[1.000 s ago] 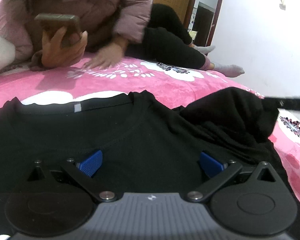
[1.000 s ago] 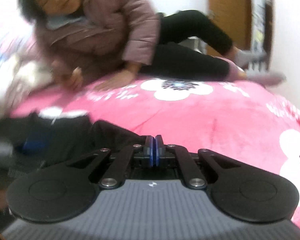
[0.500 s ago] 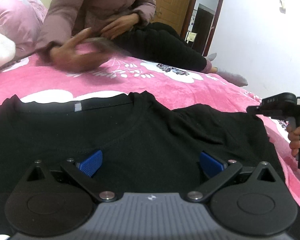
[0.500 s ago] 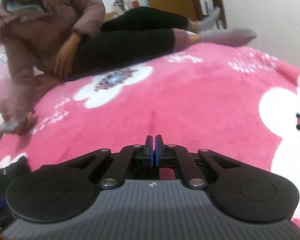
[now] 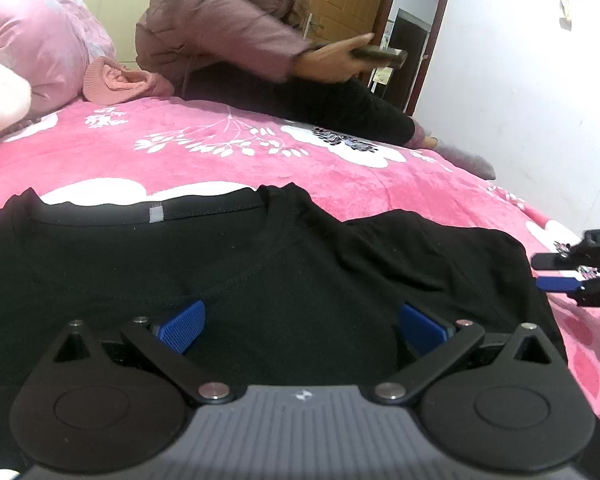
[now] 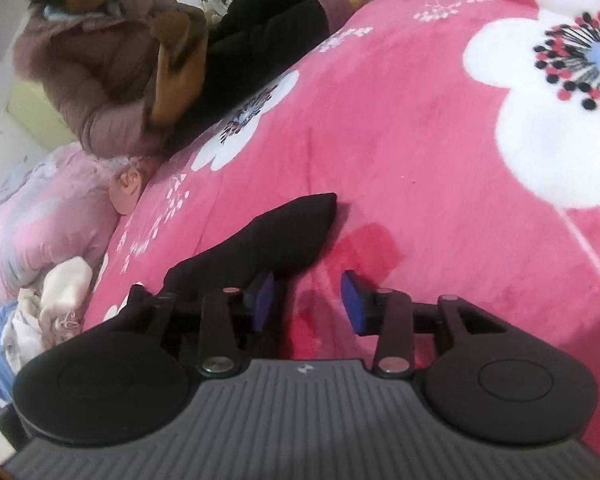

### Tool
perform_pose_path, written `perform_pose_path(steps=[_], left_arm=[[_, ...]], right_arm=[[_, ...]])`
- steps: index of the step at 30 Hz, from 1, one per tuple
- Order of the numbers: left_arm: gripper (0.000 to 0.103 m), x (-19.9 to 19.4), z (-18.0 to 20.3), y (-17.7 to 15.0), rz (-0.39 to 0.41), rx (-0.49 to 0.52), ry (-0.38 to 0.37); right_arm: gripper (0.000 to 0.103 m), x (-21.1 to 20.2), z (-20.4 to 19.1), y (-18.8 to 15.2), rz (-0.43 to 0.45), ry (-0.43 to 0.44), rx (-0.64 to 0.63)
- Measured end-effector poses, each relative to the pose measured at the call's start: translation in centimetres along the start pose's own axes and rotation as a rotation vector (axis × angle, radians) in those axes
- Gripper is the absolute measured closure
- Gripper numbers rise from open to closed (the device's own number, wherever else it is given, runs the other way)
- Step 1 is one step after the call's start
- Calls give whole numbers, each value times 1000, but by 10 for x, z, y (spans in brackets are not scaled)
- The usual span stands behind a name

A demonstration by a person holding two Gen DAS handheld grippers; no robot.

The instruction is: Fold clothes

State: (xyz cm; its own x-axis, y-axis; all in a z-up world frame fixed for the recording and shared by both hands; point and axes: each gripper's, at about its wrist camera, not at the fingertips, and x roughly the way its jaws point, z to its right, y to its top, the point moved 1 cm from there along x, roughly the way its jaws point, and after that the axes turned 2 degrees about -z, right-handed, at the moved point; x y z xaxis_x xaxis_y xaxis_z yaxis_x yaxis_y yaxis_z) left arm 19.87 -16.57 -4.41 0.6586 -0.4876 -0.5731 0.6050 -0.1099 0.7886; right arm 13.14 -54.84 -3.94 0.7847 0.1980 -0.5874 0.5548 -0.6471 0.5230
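One black shirt (image 5: pixel 260 280) fills the lower frame on the pink blanket (image 5: pixel 220 160). At the lower right edge, my right gripper (image 6: pixel 306 300) is opening beside the sleeve (image 6: pixel 276 236), nothing between its pads; it may grab blanket too. My left gripper (image 5: pixel 300 320) hovers released.

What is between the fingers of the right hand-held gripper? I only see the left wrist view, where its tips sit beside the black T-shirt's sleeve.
Observer: Nothing. The right hand-held gripper has its jaws opening over bare pink blanket.
Operator: Where is the sleeve end?
Observer: The black sleeve lies just ahead of the finger on that picture's left, outside the gap.
Operator: Anything else nearby?
Observer: A heap of white and blue clothes lies at the blanket's edge.
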Motion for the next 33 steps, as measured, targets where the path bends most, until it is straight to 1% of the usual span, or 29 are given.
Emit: perform_pose_path(steps=[2, 5, 6, 7, 8, 9, 10, 12, 14, 15, 16, 17, 18, 19, 21, 22, 24, 25, 27, 29, 31, 33], left_arm=[[0, 0, 0, 0, 1, -2, -1], [0, -1, -1, 0, 3, -6, -4], [0, -1, -1, 0, 4, -8, -5], [0, -1, -1, 0, 5, -11, -8], [0, -1, -2, 0, 5, -14, -10], [0, -1, -2, 0, 6, -16, -11], [0, -1, -2, 0, 7, -17, -13], [0, -1, -2, 0, 7, -21, -14], [0, -2, -2, 0, 8, -23, -16], [0, -2, -2, 0, 8, -24, -16], [0, -2, -2, 0, 8, -25, -17], [0, -2, -2, 0, 8, -26, -18], [0, -2, -2, 1, 9, -27, -18], [0, -2, -3, 1, 9, -28, -18], [0, -2, -2, 1, 9, -28, -18], [0, -2, -2, 1, 8, -29, -17], [0, -2, -2, 1, 8, -29, -17], [0, -2, -2, 1, 8, -29, -17], [0, -2, -2, 1, 8, -30, -17], [0, -2, -2, 1, 8, -30, -17], [0, -2, -2, 1, 9, -31, -18], [0, -2, -3, 1, 10, -33, -19]], right_arm=[[65, 7, -3, 3, 16, -15, -2], [66, 23, -9, 17, 50, -59, -25], [70, 30, -14, 20, 51, -77, -50], [91, 36, -19, 24, 52, -94, -76], [99, 41, -27, 26, 46, -102, -100], [99, 45, -35, 28, 39, -109, -123], [99, 46, -47, 25, 36, -92, -152], [99, 47, -86, 15, 21, -31, -280], [96, 47, -129, -4, -25, 4, -474], [95, 46, -143, -14, -42, 14, -551], [84, 46, -157, -24, -60, 24, -627], [64, 42, -163, -29, -53, 22, -664], [55, 37, -168, -34, -47, 20, -700], [47, 30, -167, -34, -22, 15, -699], [47, 12, -150, -22, 18, 20, -620], [47, 5, -136, -15, 33, 15, -556], [47, -2, -104, 2, 49, -6, -405], [48, 0, -89, 5, 32, -20, -349], [50, 2, -60, 11, -4, -49, -238], [58, 11, -40, 9, -50, -49, -170], [64, 21, -33, 4, -80, -35, -151], [75, 27, -39, -3, -86, -29, -200]])
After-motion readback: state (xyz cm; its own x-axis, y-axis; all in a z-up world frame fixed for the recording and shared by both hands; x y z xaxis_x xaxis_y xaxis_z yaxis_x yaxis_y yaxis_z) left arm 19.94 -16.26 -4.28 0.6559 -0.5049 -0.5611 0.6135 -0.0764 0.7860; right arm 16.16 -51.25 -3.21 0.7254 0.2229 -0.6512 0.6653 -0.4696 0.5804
